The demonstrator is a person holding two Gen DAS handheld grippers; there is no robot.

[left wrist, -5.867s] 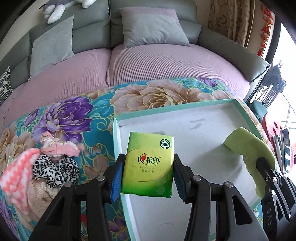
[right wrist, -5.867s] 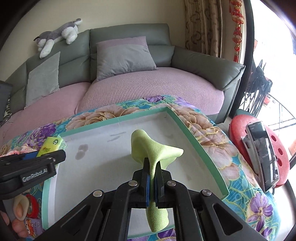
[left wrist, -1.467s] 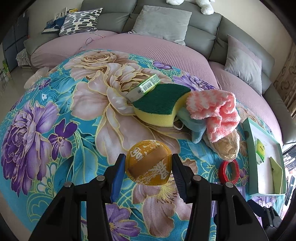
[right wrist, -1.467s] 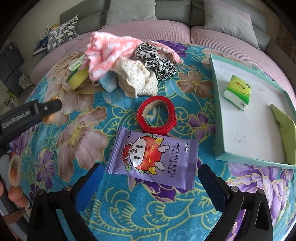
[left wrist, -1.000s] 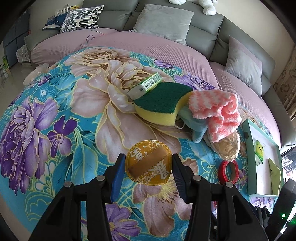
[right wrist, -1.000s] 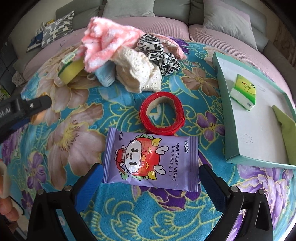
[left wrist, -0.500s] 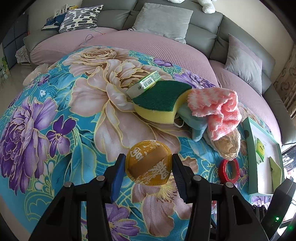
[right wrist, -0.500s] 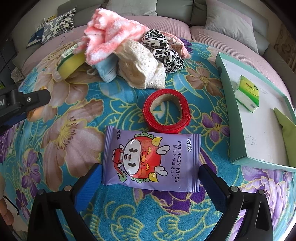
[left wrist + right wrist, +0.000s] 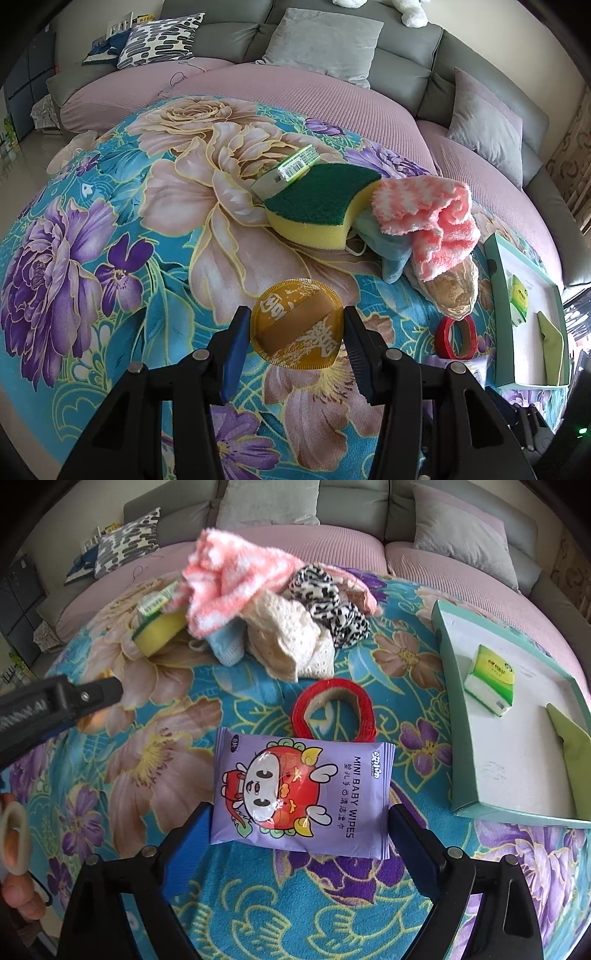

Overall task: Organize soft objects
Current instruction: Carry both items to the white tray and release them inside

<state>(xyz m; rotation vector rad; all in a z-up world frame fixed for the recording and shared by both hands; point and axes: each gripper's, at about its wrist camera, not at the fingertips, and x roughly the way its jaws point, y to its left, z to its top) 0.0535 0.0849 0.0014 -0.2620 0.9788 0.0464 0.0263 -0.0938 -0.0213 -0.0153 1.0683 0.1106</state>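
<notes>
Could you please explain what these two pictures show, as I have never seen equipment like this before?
A person holds a two-finger tool in each hand; a fisheye camera on each looks out along its fingers. The left tool has its fingers on either side of a round golden pad on the floral blanket. The right tool is open wide around a purple pack of baby wipes. Beyond lie a red tape roll, a sponge and a pink cloth. The teal tray holds a tissue pack and a green cloth.
</notes>
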